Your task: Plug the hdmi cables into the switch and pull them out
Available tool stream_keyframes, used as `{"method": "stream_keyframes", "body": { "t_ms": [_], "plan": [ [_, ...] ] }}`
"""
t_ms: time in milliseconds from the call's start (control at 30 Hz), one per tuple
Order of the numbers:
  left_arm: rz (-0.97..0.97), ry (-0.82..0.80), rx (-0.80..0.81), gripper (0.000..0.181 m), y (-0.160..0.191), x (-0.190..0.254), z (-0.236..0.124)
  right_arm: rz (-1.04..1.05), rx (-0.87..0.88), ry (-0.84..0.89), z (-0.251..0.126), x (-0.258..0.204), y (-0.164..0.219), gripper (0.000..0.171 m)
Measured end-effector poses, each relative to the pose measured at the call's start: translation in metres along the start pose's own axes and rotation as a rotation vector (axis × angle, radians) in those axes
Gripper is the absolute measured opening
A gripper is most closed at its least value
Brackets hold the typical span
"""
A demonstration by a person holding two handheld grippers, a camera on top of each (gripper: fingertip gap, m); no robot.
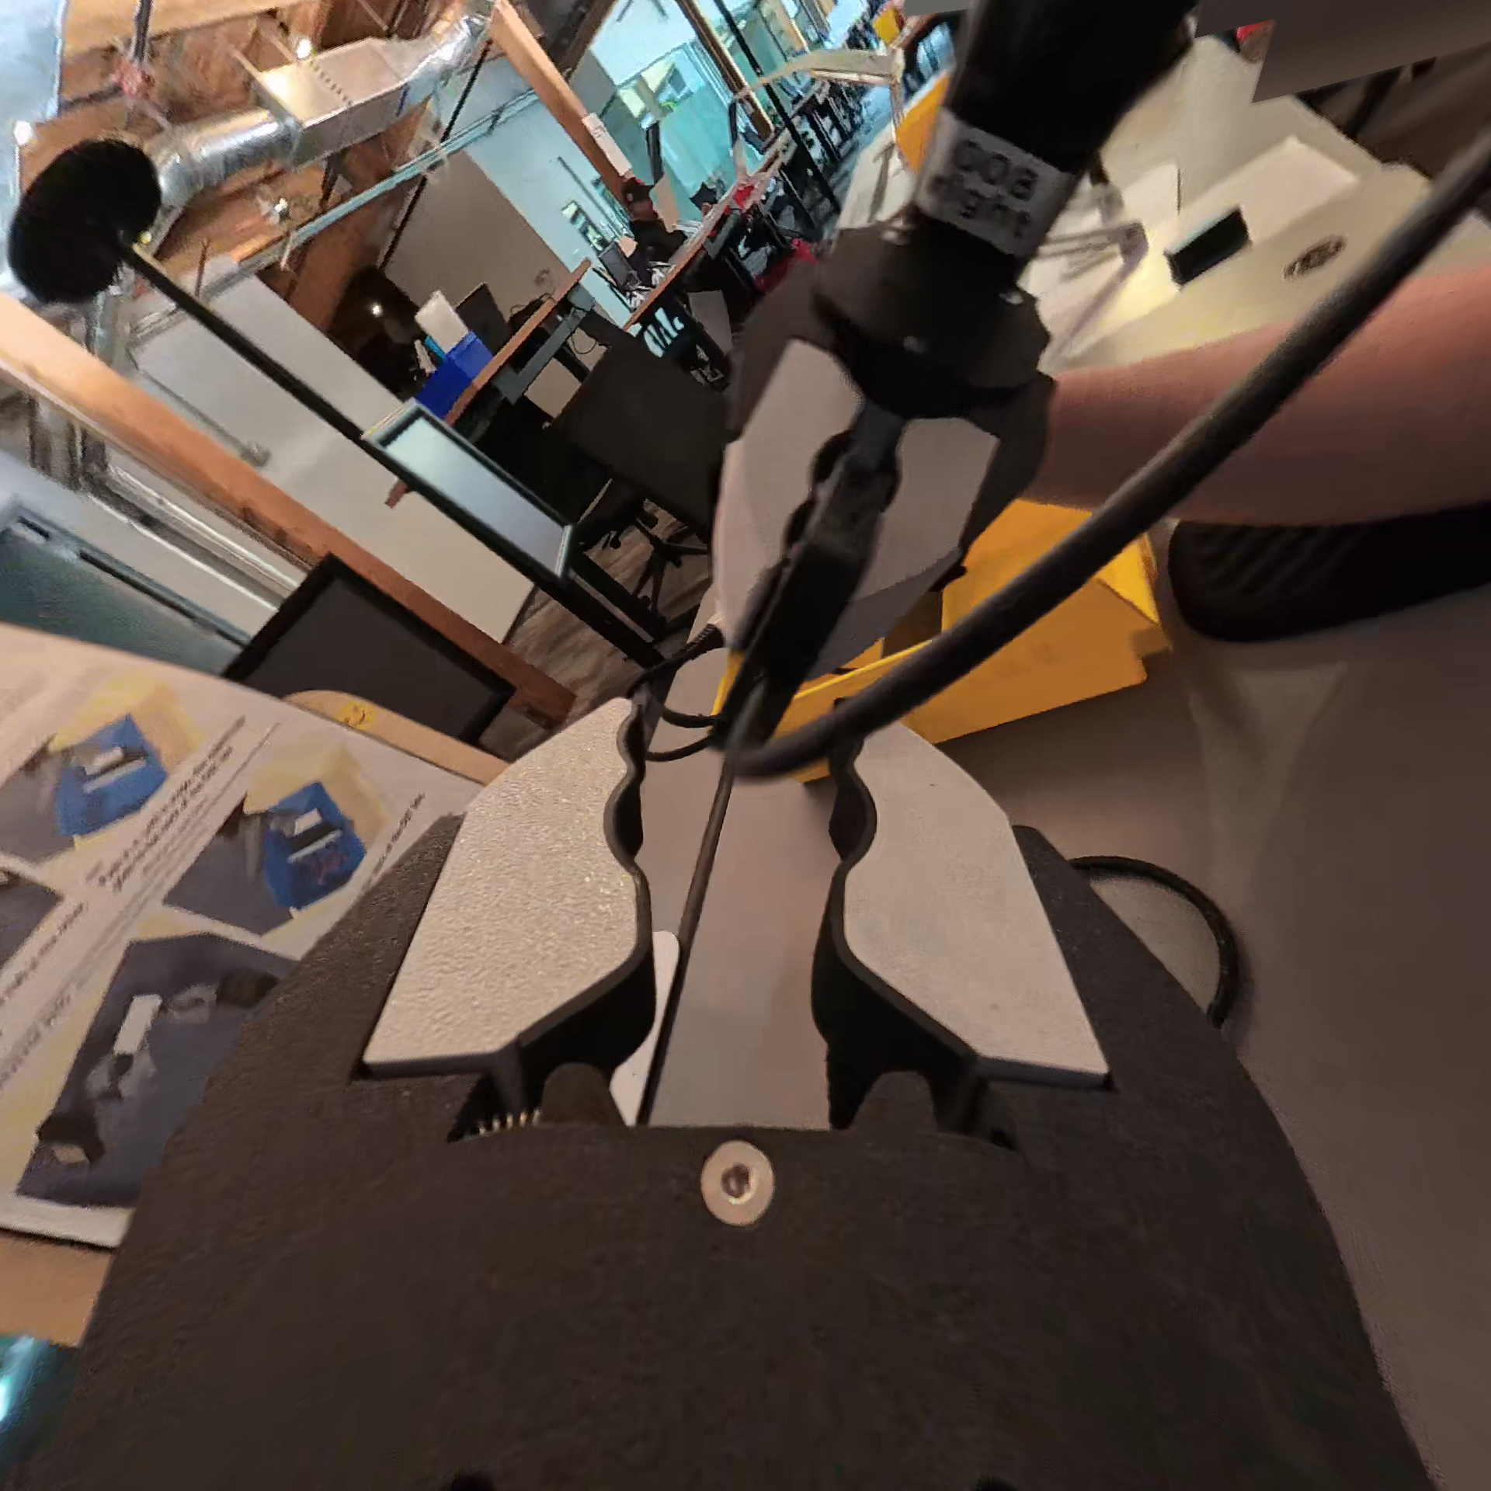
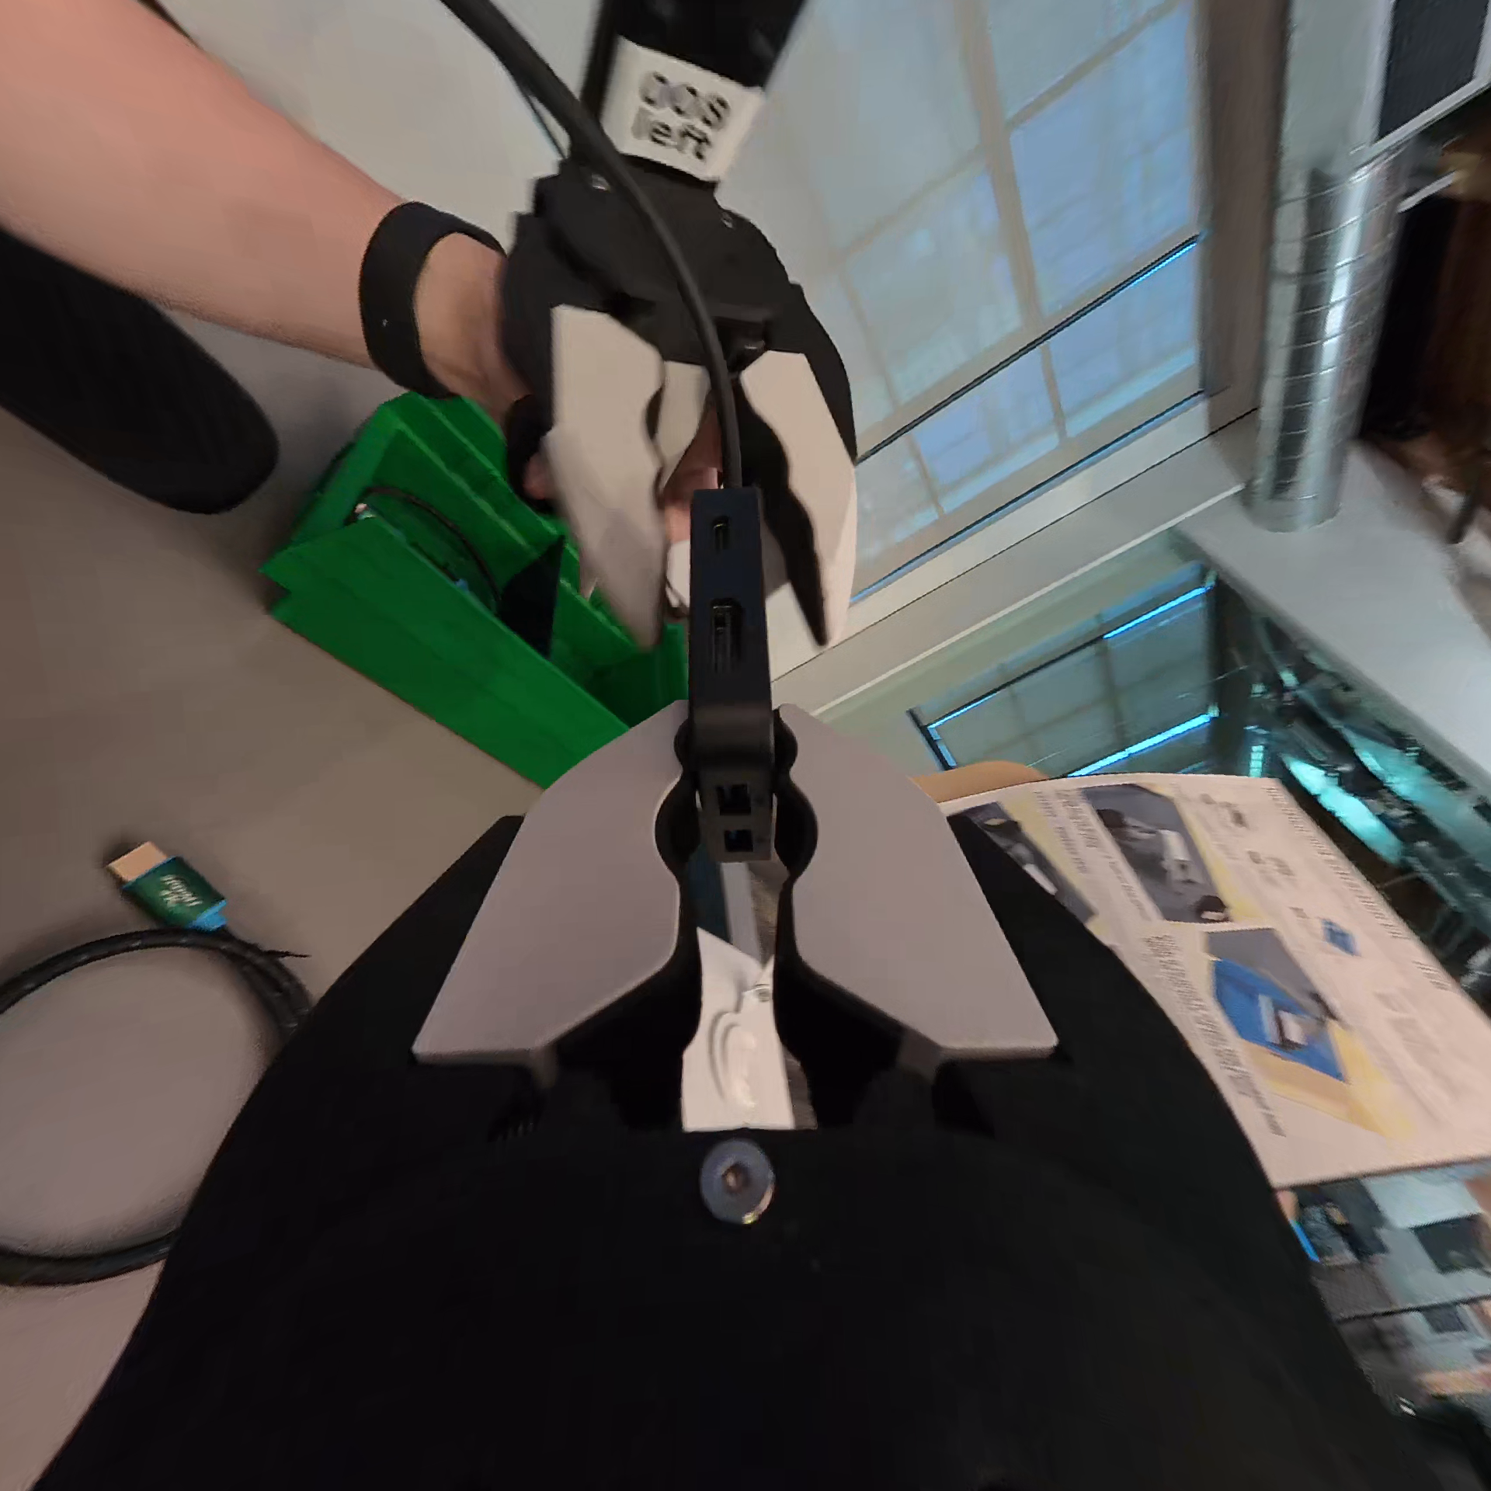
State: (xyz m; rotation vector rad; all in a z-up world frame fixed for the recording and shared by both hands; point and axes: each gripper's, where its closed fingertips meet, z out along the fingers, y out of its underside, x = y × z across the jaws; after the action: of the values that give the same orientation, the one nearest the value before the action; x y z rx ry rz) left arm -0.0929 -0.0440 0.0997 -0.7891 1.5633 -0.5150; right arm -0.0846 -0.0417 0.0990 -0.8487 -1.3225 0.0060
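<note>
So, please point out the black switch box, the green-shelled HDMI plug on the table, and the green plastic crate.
black switch box (image 2: 726,637): right wrist view, on its port-bearing side face.
green-shelled HDMI plug (image 2: 173,895): right wrist view, on its green shell.
green plastic crate (image 2: 419,597): right wrist view, on its front wall.

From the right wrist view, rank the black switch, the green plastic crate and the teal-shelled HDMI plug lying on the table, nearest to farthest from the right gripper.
1. Black switch: clamped in the right gripper.
2. Green plastic crate: ahead, to the left.
3. Teal-shelled HDMI plug: far left on the table; too close to call against the crate.
</note>
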Motion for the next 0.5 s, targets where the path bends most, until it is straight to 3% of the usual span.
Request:
{"method": "stream_keyframes", "body": {
  "t_ms": [100, 200, 367, 500],
  "plan": [
    [0.088, -0.020, 0.006, 0.036, -0.002, 0.016, 0.015, 0.018, -0.023, -0.061, 0.006, -0.011, 0.006, 0.015],
    [0.094, 0.027, 0.079, 0.016, -0.008, 0.026, 0.018, 0.040, -0.048, -0.118, 0.010, -0.021, 0.011, 0.015],
    [0.159, 0.015, 0.076, 0.014, -0.003, 0.023, 0.015, 0.076, -0.048, -0.083, 0.009, -0.014, 0.018, 0.023],
    [0.119, 0.034, 0.140, 0.014, -0.007, 0.023, 0.005, 0.102, -0.011, -0.110, 0.009, -0.017, 0.012, 0.017]
  ]
}}
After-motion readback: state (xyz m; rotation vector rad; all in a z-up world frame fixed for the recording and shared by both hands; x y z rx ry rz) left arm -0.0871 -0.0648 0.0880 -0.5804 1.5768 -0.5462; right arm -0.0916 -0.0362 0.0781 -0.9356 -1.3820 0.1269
